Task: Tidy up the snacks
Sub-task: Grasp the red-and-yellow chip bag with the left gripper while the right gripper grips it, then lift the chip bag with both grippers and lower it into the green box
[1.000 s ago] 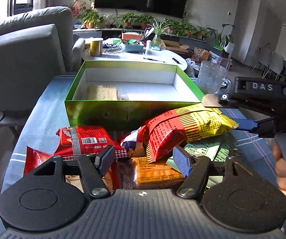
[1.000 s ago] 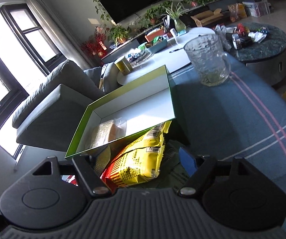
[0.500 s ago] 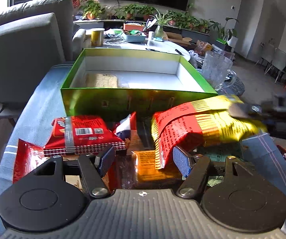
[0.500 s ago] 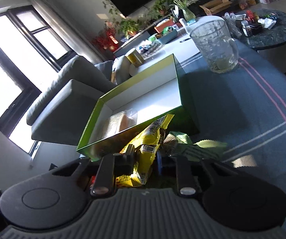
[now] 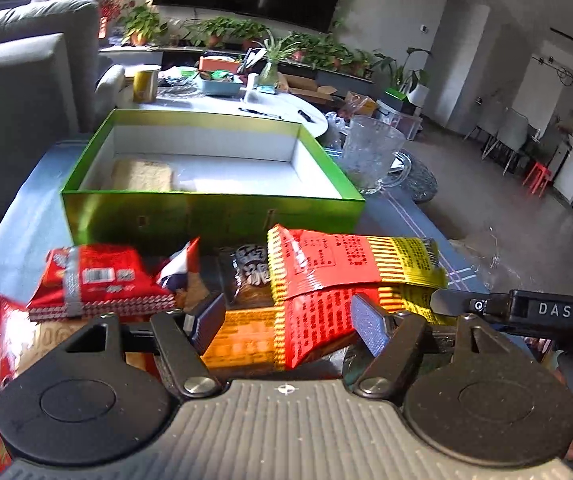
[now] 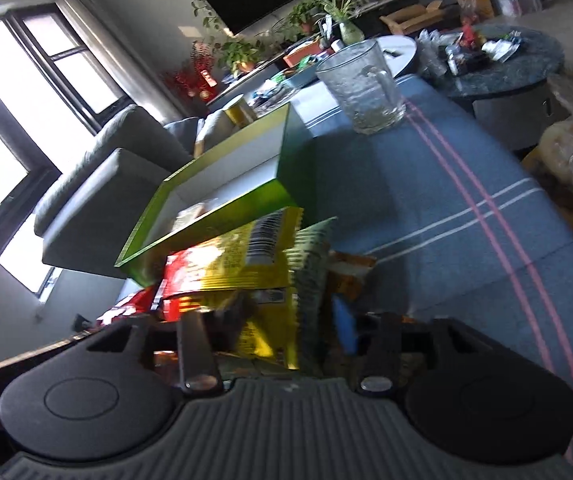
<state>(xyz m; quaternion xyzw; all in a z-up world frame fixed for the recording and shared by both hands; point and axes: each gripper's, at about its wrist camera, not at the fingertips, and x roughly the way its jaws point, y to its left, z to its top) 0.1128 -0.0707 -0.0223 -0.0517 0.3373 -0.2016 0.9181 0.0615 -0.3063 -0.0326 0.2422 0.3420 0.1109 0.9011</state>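
Note:
A green box [image 5: 214, 216] stands open on the blue cloth with one pale wrapped snack [image 5: 141, 175] inside at its left. In front of it lies a pile of snack packs. My left gripper [image 5: 286, 322] is open over the pile, above an orange pack [image 5: 238, 340]. My right gripper [image 6: 270, 320] has its jaws partly apart around the right end of a red-and-yellow bag [image 5: 338, 276], which also shows in the right wrist view [image 6: 242, 264]. Whether it still pinches the bag is unclear. The right gripper's finger [image 5: 458, 304] reaches in from the right.
A red pack [image 5: 98, 280] and a dark pack [image 5: 246, 272] lie in the pile. A glass jug [image 5: 370, 156] stands right of the box, also in the right wrist view [image 6: 362, 88]. A grey armchair [image 5: 18, 92] is at left, a white table [image 5: 246, 108] behind.
My right gripper closed on the red-and-yellow bag, lifted it, then its jaws spread again. The bag now sits lower, across the pile in front of the box. My left gripper stayed open.

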